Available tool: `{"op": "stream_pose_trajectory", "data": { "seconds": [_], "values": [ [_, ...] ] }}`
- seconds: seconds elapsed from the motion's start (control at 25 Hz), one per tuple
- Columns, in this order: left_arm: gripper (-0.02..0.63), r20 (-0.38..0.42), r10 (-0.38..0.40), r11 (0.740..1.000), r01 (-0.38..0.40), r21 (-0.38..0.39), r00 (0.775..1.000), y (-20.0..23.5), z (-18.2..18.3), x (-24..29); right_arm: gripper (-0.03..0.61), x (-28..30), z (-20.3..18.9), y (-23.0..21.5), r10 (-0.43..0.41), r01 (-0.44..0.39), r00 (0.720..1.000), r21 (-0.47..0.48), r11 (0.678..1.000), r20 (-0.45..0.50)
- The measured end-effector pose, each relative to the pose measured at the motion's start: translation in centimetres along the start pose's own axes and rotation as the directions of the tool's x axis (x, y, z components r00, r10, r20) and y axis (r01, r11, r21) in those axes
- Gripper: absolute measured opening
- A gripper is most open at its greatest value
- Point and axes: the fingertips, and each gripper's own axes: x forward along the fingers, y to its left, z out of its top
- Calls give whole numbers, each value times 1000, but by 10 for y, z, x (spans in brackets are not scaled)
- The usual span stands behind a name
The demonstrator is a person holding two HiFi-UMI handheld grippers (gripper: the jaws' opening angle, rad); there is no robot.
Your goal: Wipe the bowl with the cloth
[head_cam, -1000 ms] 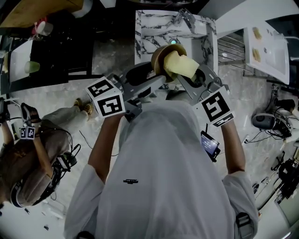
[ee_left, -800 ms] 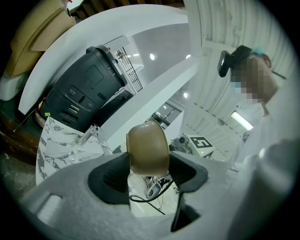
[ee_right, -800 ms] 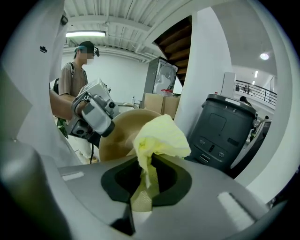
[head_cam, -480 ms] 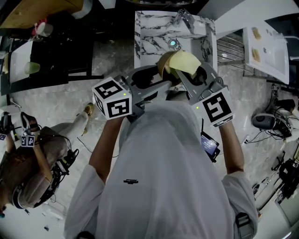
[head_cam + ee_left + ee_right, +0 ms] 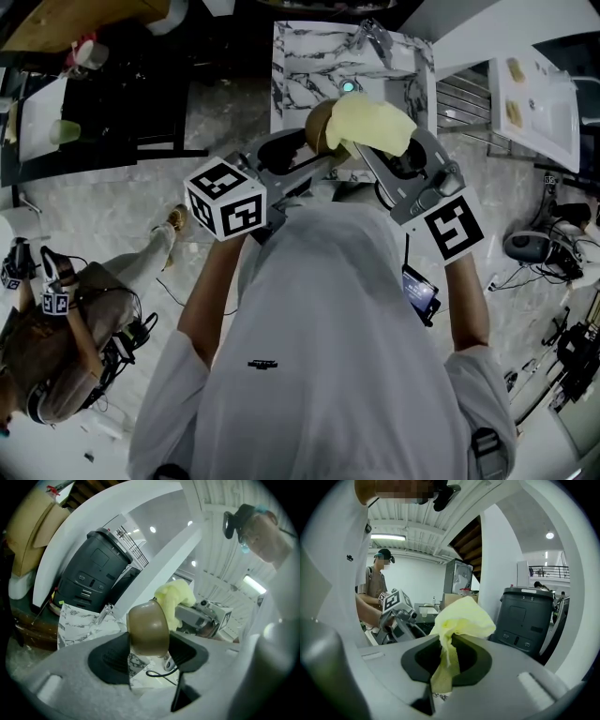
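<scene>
**Bowl and cloth held in the air.** A brown bowl (image 5: 147,627) is being gripped on its side between the jaws of the left gripper (image 5: 149,645), above a marble-patterned counter (image 5: 305,56). A yellow cloth (image 5: 461,618) is being pinched in the nearly closed jaws of the right gripper (image 5: 447,660). Its bunched end is being pressed against the bowl's mouth, so the inside of the bowl is being hidden. Behind, a black bin (image 5: 525,620) is being shown with its lid down.
</scene>
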Motion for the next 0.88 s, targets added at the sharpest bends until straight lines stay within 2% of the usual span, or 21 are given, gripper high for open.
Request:
{"op": "stream_pose_trajectory", "data": {
  "seconds": [0.28, 0.52, 0.68, 0.88],
  "values": [
    [259, -91, 33, 984, -17, 176, 995, -6, -12, 8, 41, 2, 12, -13, -27, 27, 999, -14, 1000, 17],
    [259, -133, 97, 951, -52, 305, 986, -4, -15, 12, 41, 12, 20, -14, -7, 7, 999, -2, 1000, 32],
    [259, -132, 111, 938, -60, 342, 985, -5, -13, 13, 41, 23, 12, -10, 22, -23, 1000, -25, 999, -15],
    [259, -128, 119, 928, -64, 368, 985, -6, -11, 11, 41, 30, -5, -17, 5, -5, 998, 0, 1000, -66]
  ]
}}
